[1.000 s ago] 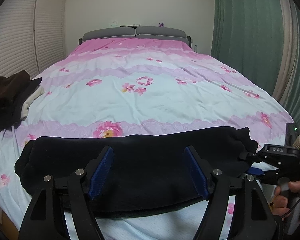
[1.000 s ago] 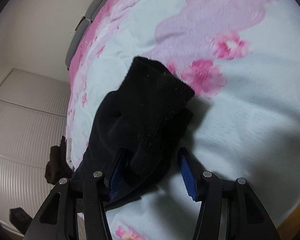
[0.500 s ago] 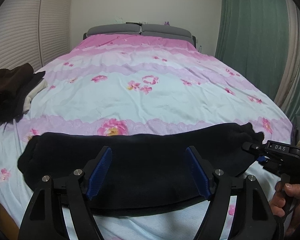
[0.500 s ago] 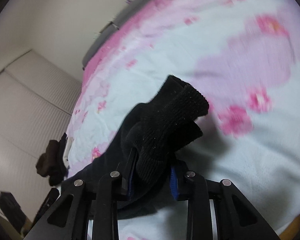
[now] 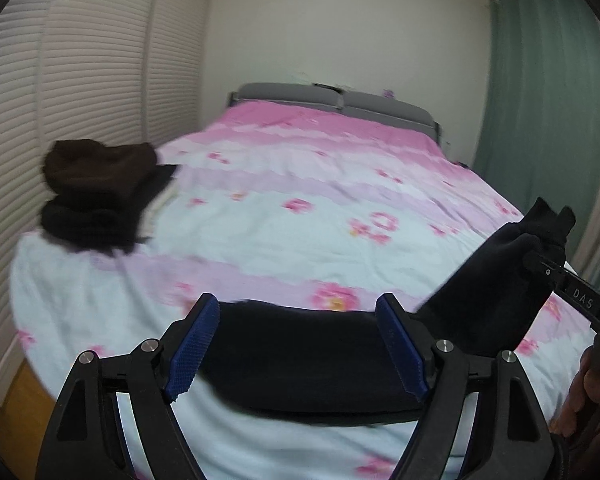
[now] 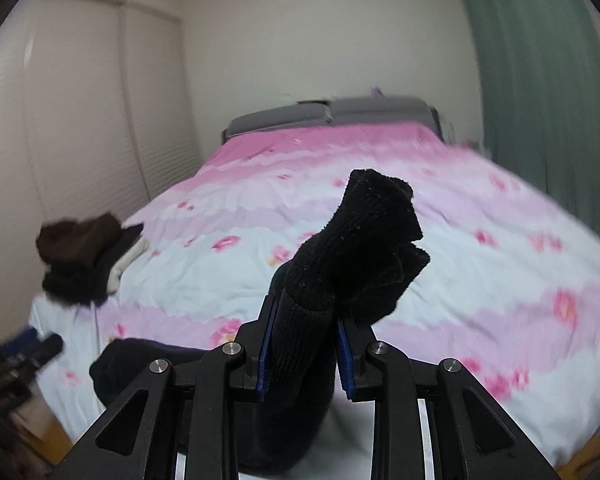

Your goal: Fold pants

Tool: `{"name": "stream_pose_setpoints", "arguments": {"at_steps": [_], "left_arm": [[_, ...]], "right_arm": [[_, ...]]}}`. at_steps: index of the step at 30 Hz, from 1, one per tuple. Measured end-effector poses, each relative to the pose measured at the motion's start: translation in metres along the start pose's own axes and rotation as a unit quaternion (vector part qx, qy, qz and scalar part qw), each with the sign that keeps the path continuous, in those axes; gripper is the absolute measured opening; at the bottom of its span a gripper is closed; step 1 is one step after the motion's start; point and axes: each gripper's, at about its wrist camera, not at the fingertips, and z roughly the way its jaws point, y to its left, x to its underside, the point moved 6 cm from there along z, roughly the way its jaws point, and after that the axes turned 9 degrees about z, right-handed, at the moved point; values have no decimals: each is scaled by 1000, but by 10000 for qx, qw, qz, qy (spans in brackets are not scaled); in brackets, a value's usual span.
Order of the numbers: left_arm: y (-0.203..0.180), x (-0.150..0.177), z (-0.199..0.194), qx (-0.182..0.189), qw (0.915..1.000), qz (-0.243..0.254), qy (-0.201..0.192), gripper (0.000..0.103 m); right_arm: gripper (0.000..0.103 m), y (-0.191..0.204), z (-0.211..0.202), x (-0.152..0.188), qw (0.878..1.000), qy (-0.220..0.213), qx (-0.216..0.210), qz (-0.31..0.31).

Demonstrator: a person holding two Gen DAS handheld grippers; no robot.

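The black pants (image 5: 312, 344) lie across the near end of the bed (image 5: 300, 216), a dark knitted band running crosswise on the flowered pink and pale blue cover, with one end raised off the cover at the right. That raised end, a ribbed cuff, is clamped in the right gripper (image 6: 303, 350): in the right wrist view the blue pads (image 6: 266, 350) press on the knit from both sides, the fabric bunches between them, and the cuff stands up beyond the fingertips while the rest of the leg hangs down toward the cover. In the left wrist view the same end shows at the right edge, lifted clear of the bed, held by the black tool marked DAS, with a hand (image 5: 592, 400) under it. The left gripper (image 5: 300, 344) is released, its jaws opening wide; the middle of the pants shows between the two blue pads, and the pads do not press on it. Whether its fingertips touch the cloth cannot be told. Well apart from the pants, at the left edge of the bed, sits a pile of dark clothes (image 5: 96, 196), brown on top. Beyond are a grey headboard (image 5: 332, 98), white slatted doors (image 5: 84, 80) on the left and a green curtain (image 5: 540, 112) on the right.
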Motion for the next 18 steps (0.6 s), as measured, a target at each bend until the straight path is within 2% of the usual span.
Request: {"name": "stream_pose_setpoints", "arguments": {"at_steps": [5, 9, 14, 18], "left_arm": [[72, 10, -23, -470, 9985, -273, -17, 83], [124, 22, -32, -836, 9955, -435, 16, 83], [175, 39, -37, -1152, 9914, -612, 144, 83], [198, 51, -34, -1243, 9895, -694, 239, 83]], "right_arm": [[27, 85, 4, 14, 9943, -147, -20, -1060], [25, 155, 18, 39, 9803, -160, -95, -1964], [24, 207, 38, 80, 9612, 34, -234, -2748], [23, 232, 58, 119, 9434, 347, -280, -3287]]}}
